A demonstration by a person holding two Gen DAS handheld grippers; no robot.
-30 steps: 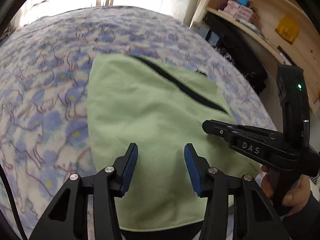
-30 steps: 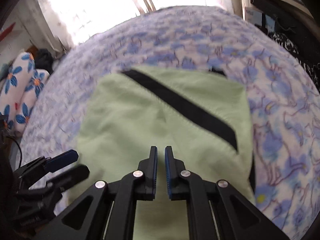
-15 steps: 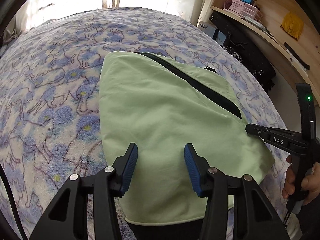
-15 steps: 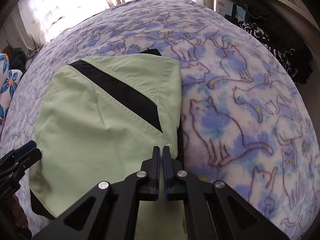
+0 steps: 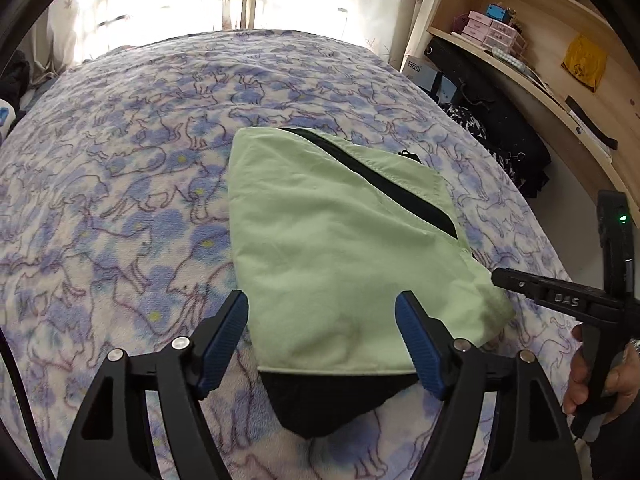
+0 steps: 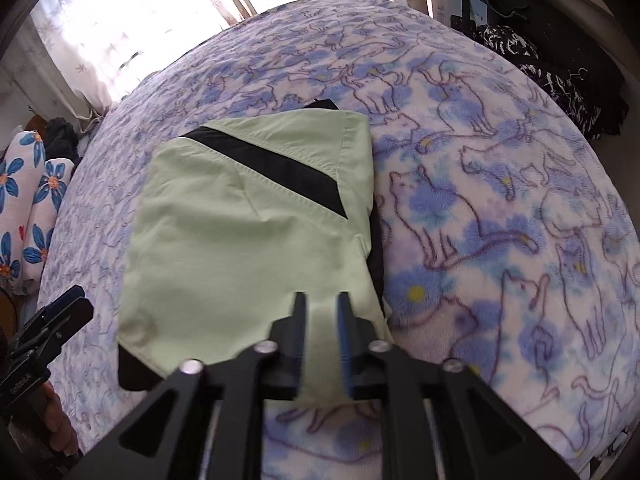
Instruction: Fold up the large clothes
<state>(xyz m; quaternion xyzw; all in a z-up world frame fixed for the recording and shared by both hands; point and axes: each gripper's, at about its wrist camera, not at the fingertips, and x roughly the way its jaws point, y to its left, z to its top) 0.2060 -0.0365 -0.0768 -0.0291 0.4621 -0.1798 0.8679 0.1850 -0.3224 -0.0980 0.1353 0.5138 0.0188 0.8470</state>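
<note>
The folded green garment (image 5: 340, 248) is lying on the cat-print blanket (image 5: 120, 200); the left gripper (image 5: 322, 334) is hovering spread, the right gripper (image 6: 322, 308) slightly parted, both grasping nothing, wooden shelves (image 5: 540, 40) standing far right.

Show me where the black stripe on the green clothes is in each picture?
Left wrist view: the black stripe runs diagonally across the upper right of the green garment.
Right wrist view: the black stripe crosses the garment's upper middle.
Shared landmark: the cat-print blanket beneath it in both.
</note>
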